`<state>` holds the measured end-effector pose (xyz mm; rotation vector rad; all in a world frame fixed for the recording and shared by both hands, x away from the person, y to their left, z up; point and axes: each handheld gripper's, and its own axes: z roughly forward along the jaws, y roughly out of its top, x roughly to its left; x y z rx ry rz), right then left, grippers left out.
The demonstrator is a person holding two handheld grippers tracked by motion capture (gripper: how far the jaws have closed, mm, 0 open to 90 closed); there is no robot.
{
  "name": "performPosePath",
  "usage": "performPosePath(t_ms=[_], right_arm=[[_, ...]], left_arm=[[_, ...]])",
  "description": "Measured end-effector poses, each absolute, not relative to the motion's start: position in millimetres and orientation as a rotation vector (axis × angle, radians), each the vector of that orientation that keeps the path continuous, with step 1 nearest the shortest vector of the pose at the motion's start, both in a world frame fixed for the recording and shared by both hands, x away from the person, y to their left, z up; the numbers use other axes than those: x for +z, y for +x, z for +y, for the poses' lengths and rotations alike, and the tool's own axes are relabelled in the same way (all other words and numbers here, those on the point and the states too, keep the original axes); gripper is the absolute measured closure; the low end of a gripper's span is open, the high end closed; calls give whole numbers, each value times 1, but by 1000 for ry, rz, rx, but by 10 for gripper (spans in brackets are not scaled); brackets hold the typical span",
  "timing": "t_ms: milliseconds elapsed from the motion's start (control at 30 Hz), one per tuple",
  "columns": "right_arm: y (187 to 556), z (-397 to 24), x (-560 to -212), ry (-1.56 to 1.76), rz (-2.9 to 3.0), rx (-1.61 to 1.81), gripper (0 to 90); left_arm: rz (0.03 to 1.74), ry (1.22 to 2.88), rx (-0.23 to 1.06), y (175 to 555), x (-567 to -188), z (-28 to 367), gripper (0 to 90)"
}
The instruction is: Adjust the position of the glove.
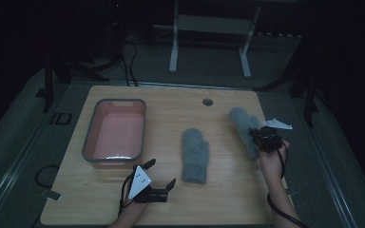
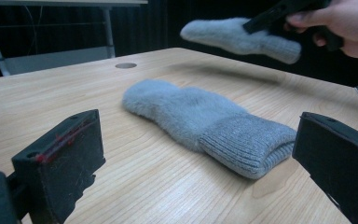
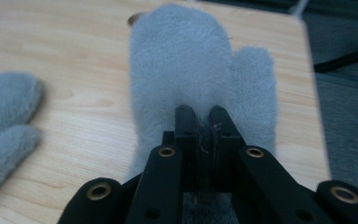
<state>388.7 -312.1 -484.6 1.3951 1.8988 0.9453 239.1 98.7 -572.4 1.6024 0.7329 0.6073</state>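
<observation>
From above, the right gripper (image 1: 266, 137) pinches one grey mitten (image 1: 244, 126) at the table's right side, with the pink bin (image 1: 116, 133) well apart on the left; I'd carry it high enough to clear the second mitten (image 1: 195, 155) lying mid-table. The left gripper (image 1: 160, 175) waits with jaws spread near the front edge. Its own view shows the held mitten (image 2: 240, 36) lifted off the wooden table (image 2: 51, 102). The right gripper view shows jaws pressed together on fleece (image 3: 200, 70). The room beyond is dark.
</observation>
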Motion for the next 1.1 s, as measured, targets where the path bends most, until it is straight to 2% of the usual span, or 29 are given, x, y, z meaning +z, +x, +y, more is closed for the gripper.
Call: performPosePath(t_ms=[200, 633, 967, 1100], right_arm=[[363, -312, -486, 1450, 1826, 880, 844], [327, -307, -517, 1552, 1853, 788, 843], [323, -303, -543, 1559, 1905, 792, 831], [323, -305, -543, 1551, 1922, 813, 768]], left_arm=[[730, 1603, 611, 239, -572, 99, 22], [732, 1600, 608, 239, -572, 99, 22], [728, 1603, 609, 239, -572, 99, 22], [727, 1605, 606, 239, -572, 99, 22]])
